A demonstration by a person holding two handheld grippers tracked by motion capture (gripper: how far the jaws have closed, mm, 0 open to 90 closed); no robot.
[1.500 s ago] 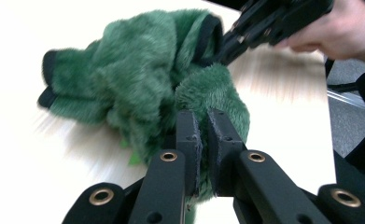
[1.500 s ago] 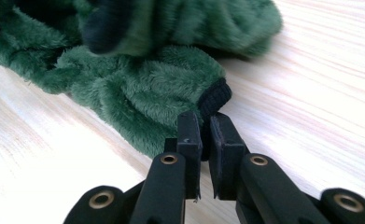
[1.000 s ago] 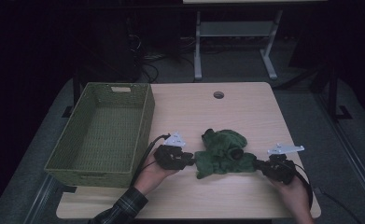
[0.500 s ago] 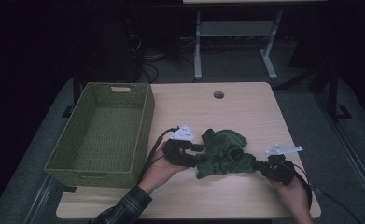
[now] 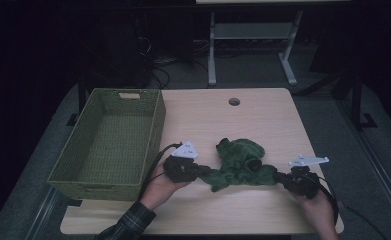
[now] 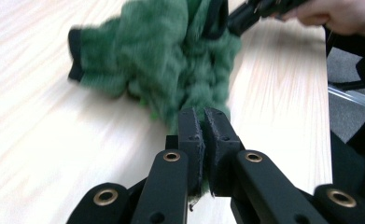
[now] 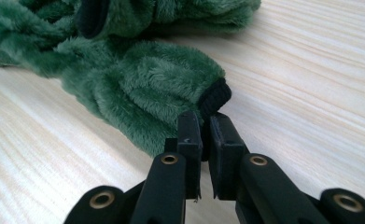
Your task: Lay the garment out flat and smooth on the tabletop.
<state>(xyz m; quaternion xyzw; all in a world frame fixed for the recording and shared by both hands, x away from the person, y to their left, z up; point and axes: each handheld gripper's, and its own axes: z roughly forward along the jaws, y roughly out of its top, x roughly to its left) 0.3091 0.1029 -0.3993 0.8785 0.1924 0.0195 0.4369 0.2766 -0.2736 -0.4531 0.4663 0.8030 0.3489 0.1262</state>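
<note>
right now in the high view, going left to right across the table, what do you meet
green woven basket → left hand-held gripper, shut on the garment's left end → green fleece garment → right hand-held gripper, shut on its right end

the green fleece garment (image 5: pixel 240 162) is fuzzy, dark green plush with black ribbed cuffs. it lies crumpled in a loose heap on the bench, toward the near edge and a little right of the middle. two narrow ends stretch out sideways from the heap, one toward the left edge and one toward the right. the right end finishes in a black cuff (image 7: pixel 214 99). the bunched middle part sits higher, folded over itself.
</note>
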